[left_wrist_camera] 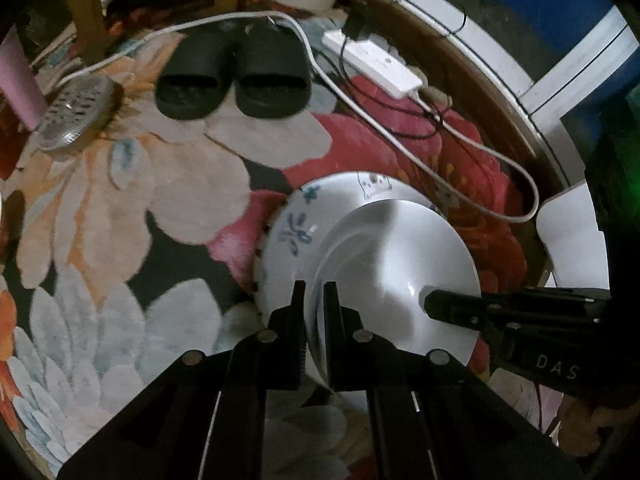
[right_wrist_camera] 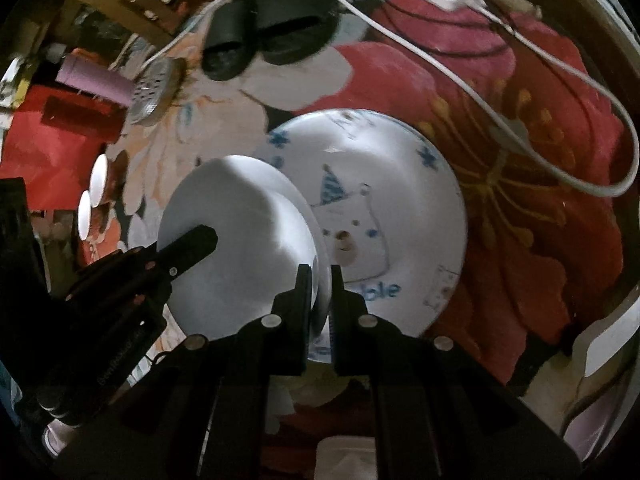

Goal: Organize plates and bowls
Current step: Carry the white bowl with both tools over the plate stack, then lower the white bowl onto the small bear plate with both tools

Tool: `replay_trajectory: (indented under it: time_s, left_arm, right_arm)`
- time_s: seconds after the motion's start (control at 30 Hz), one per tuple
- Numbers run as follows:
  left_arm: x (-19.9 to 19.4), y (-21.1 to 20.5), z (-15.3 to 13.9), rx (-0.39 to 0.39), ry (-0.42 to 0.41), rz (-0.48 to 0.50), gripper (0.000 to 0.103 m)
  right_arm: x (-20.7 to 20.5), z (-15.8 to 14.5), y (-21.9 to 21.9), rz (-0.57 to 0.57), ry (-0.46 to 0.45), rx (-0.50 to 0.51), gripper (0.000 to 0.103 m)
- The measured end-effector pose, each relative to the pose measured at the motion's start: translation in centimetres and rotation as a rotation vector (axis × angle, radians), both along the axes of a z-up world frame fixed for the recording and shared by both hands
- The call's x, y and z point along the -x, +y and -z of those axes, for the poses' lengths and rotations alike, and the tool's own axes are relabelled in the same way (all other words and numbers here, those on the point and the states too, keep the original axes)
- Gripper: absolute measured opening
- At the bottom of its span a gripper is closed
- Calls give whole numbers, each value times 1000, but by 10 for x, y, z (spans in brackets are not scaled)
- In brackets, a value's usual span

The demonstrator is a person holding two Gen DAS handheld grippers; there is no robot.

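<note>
A plain white plate (left_wrist_camera: 392, 264) is held by both grippers above a larger white plate with blue drawings and a bear picture (left_wrist_camera: 296, 232) that lies on the flowered carpet. My left gripper (left_wrist_camera: 316, 292) is shut on the plain plate's near rim. My right gripper (left_wrist_camera: 436, 304) reaches in from the right onto the same plate. In the right wrist view my right gripper (right_wrist_camera: 320, 276) is shut on the plain plate's (right_wrist_camera: 240, 240) right rim, my left gripper (right_wrist_camera: 196, 244) grips its left side, and the bear plate (right_wrist_camera: 384, 200) lies underneath.
A pair of black slippers (left_wrist_camera: 232, 80), a white power strip (left_wrist_camera: 372, 60) with trailing cables (left_wrist_camera: 472, 148), a round metal strainer (left_wrist_camera: 76, 112) and a pink cylinder (left_wrist_camera: 20, 80) lie on the carpet beyond. Two small white cups (right_wrist_camera: 92, 196) stand at left.
</note>
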State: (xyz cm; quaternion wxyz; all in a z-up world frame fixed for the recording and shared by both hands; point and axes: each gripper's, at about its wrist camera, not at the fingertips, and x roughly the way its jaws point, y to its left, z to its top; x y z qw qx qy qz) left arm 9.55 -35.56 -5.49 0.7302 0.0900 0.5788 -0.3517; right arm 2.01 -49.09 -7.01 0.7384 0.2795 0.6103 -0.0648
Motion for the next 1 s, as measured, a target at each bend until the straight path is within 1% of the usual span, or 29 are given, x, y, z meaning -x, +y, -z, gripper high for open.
replay_trajectory:
  time_s: [0.17,0.57,0.73,0.8,0.83,0.87,0.93,0.97,1.0]
  left_arm:
    - [5,-16,21,-30,30,20,5]
    - [8,-28,39,-67,57,44,5]
    - [7,-26,40,-70,65,32,7]
    - [6,-25,38,-64,65,30,16]
    - [6,-24,35,-59,63,29,31]
    - [6,-22,32,-51,59,26,55]
    - [5,-17,25,-15,60,22,79]
    - [5,-15,20,-2,58,23,86]
    - [5,-13,17,-3,50,24,87]
  right_arm:
    - [6,16,-11,28,34,11,8]
    - [5,28,-23,31,54,31,8]
    - [4,29,-21,30,50,26,11]
    - [3,29,-20,32,49,25,11]
    - [3,29,-21,36,52,20,11]
    - [3,29,-21,38,56,18,11]
    - [2,26,-20,33,53,31,11]
    - [2,24,-19,27,52,41,11]
    - [1,21,-18,22,50,51,13]
